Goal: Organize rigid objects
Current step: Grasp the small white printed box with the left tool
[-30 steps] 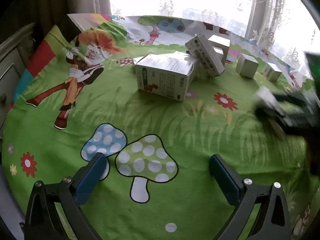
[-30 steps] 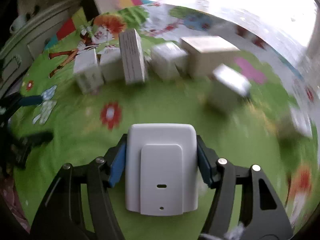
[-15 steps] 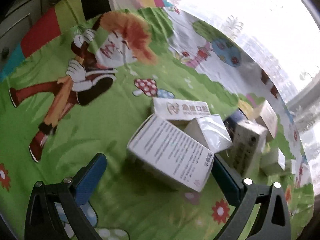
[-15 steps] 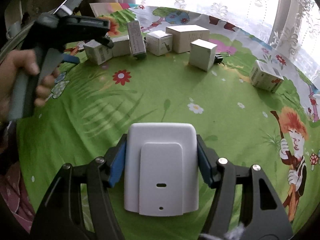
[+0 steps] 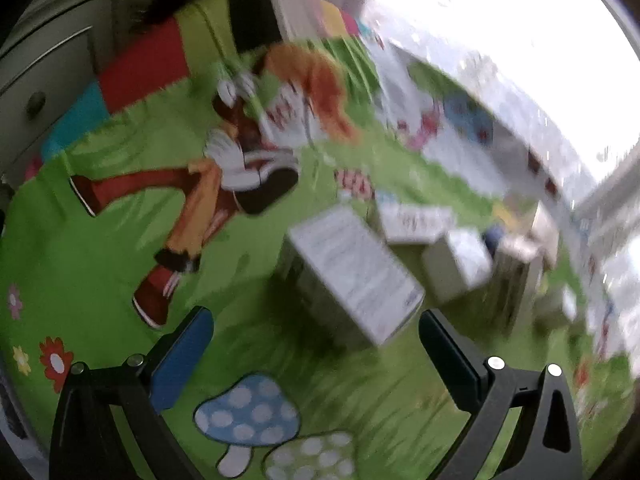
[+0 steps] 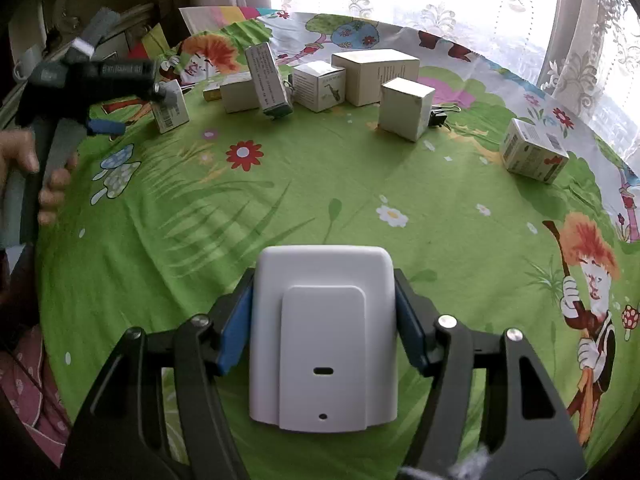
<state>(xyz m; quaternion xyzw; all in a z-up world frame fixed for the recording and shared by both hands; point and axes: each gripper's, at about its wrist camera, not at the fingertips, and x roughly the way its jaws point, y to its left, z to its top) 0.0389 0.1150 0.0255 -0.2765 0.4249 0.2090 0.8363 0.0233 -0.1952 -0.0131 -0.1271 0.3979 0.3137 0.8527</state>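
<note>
White plastic device clamped in the right claw; left claw wide open and empty

Right gripper [image 6: 324, 320] closed on a smooth white rounded plastic box [image 6: 323, 336], blue pads [image 6: 236, 330] pressing both its sides, held just above the green cartoon-print cloth [image 6: 280, 200]; ahead on the cloth, a loose row of small white cardboard cartons [image 6: 318, 85], one tall printed carton [image 6: 267, 78] leaning among them, a plain white cube carton [image 6: 406, 108] with a black binder clip [image 6: 440, 115] just beside it, one more printed carton [image 6: 534, 155] well apart at the right; left gripper [image 5: 316, 354] spread wide over the cloth with nothing between its pads, picture blurred, a large white printed carton [image 5: 356, 276] near its tips; seen from the right side, gripped by a hand [image 6: 38, 176] at the cloth's left edge.
</note>
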